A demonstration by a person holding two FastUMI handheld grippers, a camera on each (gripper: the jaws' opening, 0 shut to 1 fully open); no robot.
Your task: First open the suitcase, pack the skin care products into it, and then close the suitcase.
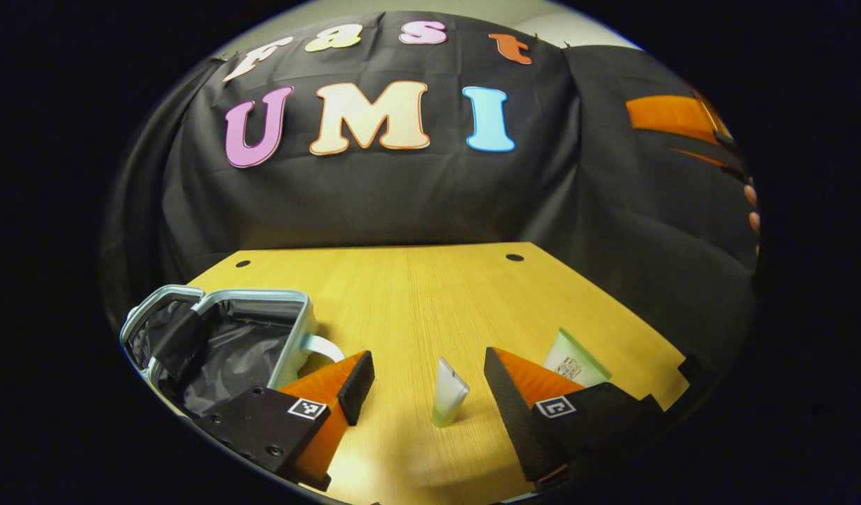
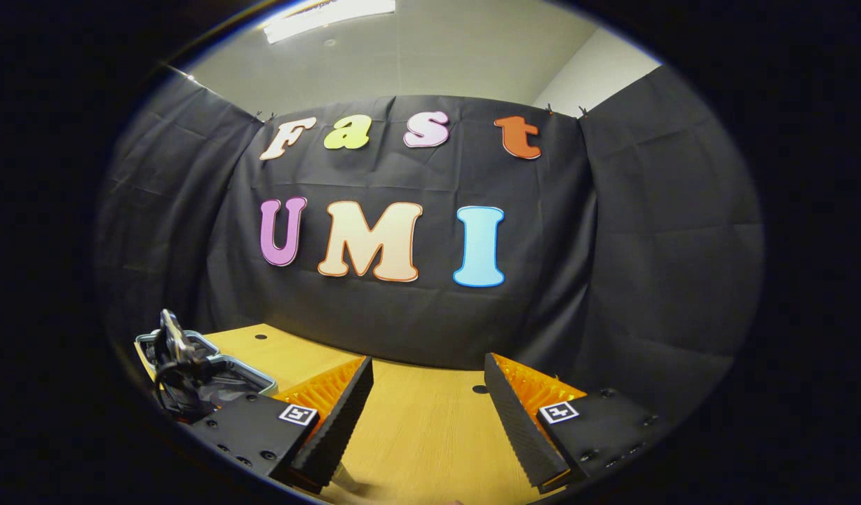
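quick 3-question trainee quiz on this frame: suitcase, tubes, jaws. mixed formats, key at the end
1. True or false: the suitcase is already open, its dark lining in sight.
2. In the left gripper view, which item stands between the jaws of the left gripper? A) the small pale tube B) the green-and-white tube C) the suitcase handle
3. Fill in: the jaws of the right gripper stand ____, with only the wooden table between them.

Key: 1 true. 2 A; the jaws are spread and touch neither side of it. 3 open.
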